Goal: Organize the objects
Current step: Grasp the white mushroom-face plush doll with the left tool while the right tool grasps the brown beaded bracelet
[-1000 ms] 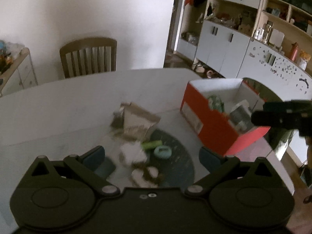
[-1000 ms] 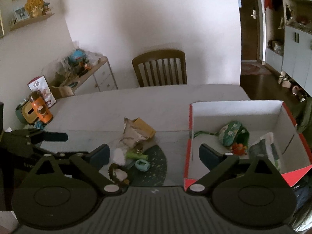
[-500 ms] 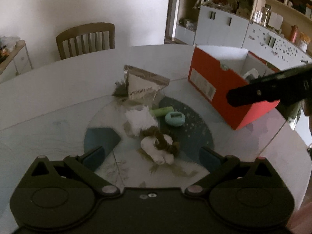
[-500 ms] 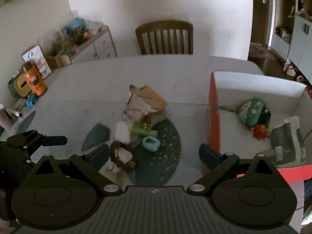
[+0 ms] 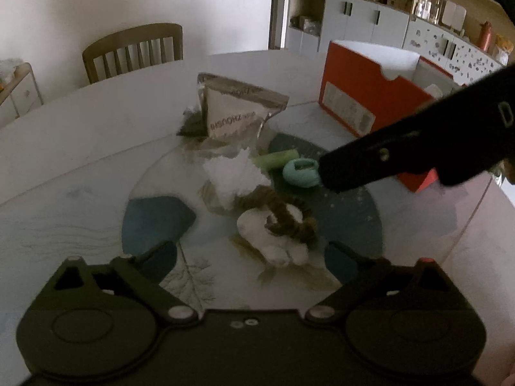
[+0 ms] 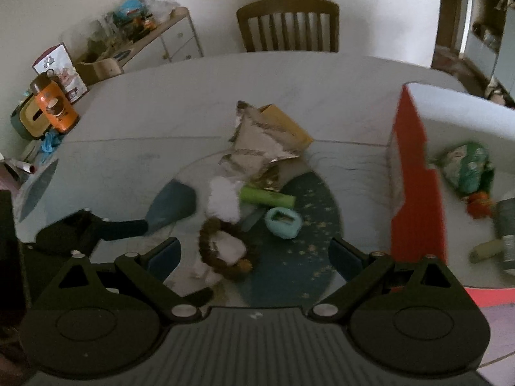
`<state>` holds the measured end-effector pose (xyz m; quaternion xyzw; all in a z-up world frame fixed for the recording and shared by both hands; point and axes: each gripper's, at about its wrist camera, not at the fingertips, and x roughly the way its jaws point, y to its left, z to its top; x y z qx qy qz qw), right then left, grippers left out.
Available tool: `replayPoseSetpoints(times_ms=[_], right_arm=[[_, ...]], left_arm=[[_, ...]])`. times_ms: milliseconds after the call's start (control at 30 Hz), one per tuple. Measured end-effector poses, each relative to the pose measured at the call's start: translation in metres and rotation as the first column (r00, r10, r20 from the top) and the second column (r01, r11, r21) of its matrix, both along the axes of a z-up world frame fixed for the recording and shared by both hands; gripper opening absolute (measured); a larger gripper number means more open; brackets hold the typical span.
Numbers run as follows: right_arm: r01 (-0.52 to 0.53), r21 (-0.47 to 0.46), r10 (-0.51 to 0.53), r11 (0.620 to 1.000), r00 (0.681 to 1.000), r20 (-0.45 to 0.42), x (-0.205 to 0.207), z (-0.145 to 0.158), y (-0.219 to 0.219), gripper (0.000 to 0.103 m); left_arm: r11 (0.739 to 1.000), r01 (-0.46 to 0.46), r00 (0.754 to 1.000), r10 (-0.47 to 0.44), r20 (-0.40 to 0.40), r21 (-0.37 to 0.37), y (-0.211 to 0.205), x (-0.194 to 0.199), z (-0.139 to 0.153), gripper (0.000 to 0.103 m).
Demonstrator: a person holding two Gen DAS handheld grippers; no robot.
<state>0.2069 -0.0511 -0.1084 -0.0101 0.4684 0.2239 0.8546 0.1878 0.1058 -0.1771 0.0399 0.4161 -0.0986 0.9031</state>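
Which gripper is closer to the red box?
Right. The right gripper hangs beside the red box; the left gripper, jaws just closing slightly with nothing between, sits past the white toy.

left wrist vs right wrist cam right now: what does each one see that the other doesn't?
Left wrist only: the white cabinets behind the box and the label on its orange side.

Right wrist only: the box's inside, with a green packet, and the orange bottle on the side cabinet.

Both: foil pouch, green tube, teal clip, white fluff, brown loop, orange box, chair. Left gripper and right gripper are open, with nothing gripped.
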Motion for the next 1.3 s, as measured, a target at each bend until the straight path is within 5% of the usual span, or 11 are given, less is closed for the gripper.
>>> replayPoseSetpoints(times_ms=[167,700,933,1100,1300], right_arm=[[-0.047,-0.024,0.047,0.999,0.999,-0.014,0.009,-0.009,0.020,0.095],[-0.136,-0.118,0.125,0.984,0.988,-0.093,0.025,-0.035,0.062,0.040],[-0.146,-0.118,0.136,0.982,0.987,-0.091,0.024,-0.033,0.064,0.021],[-0.145,-0.098,0.136,0.985,0.986,-0.097,0.024,-0.032,0.062,0.011],[-0.108,-0.048,0.103,0.993,0.990,-0.101,0.023,-0.025,0.047,0.011]], left_arm=[[0.999,0.014,1.000,-0.015,0.012,0.033,-0.003,0.004,-0.008,0.089],[0.998,0.051,0.999,-0.051,-0.002,0.033,-0.011,0.014,-0.016,0.072],[0.998,0.067,0.998,-0.067,0.001,0.004,-0.013,0.013,-0.013,0.050],[0.998,0.070,0.998,-0.070,-0.004,0.000,-0.014,0.012,-0.012,0.040],[0.998,0.052,0.998,-0.053,-0.029,-0.034,-0.010,0.012,-0.011,0.029]])
